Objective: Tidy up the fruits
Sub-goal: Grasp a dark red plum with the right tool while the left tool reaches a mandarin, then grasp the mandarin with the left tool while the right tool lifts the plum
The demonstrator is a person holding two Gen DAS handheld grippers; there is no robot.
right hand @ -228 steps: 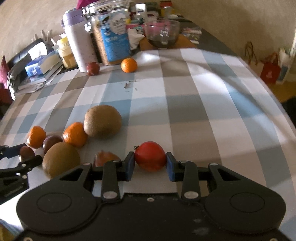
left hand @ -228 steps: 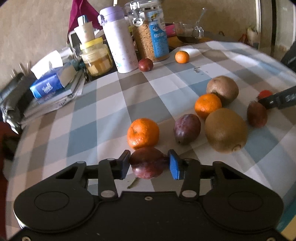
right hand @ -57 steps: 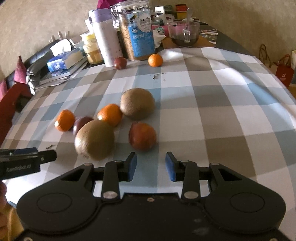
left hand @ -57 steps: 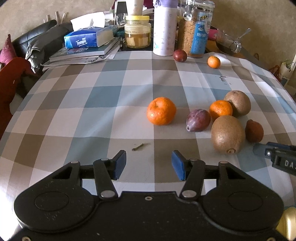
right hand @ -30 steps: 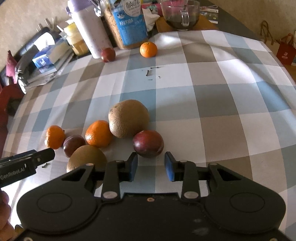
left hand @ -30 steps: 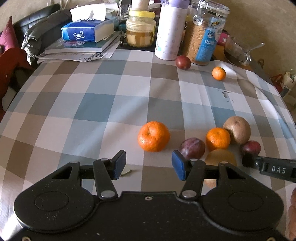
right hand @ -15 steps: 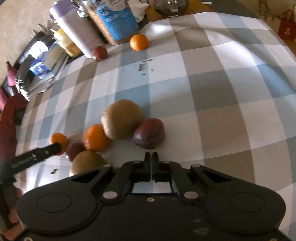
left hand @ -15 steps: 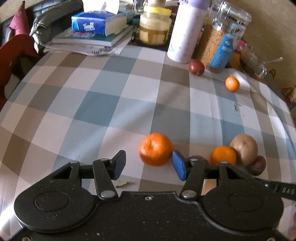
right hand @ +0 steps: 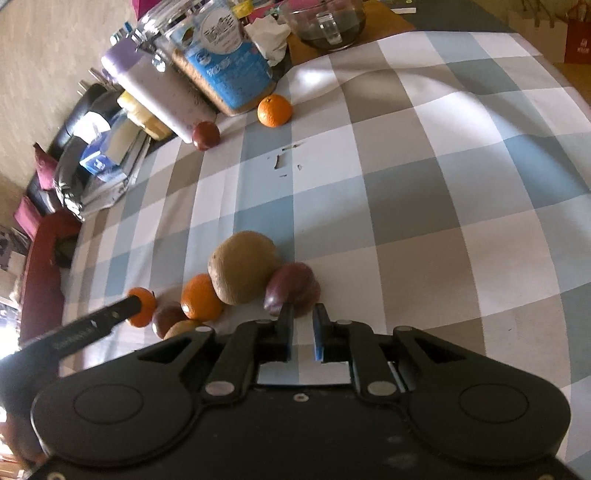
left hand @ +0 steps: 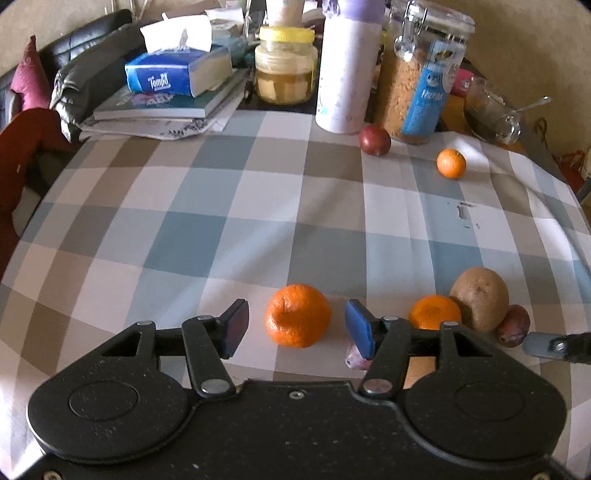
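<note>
On the checked tablecloth (left hand: pixel 207 229) a large orange (left hand: pixel 298 315) lies between the blue pads of my open left gripper (left hand: pixel 297 328), with a gap on each side. To its right are a smaller orange (left hand: pixel 436 312), a brown kiwi (left hand: pixel 480 297) and a dark red fruit (left hand: pixel 513 325). A purple fruit (left hand: pixel 354 360) peeks out behind the right finger. My right gripper (right hand: pixel 303 325) stands narrowly open just behind the dark red fruit (right hand: pixel 291 288), holding nothing. Beside it sit the kiwi (right hand: pixel 242 271), an orange (right hand: pixel 201 297), a plum (right hand: pixel 168 317) and a second kiwi (right hand: pixel 183 328).
At the table's far side a plum (left hand: pixel 375 140) and a small orange (left hand: pixel 450 163) lie by a white bottle (left hand: pixel 347 74), a cereal jar (left hand: pixel 421 81), a honey jar (left hand: pixel 286 70) and a tissue box (left hand: pixel 173 74) on books. A glass mug (right hand: pixel 328 22) stands further back.
My left gripper has moved forward so the large orange now lies between its pads. My right gripper, shut half a second ago, has parted slightly and tilted over the dark red fruit.
</note>
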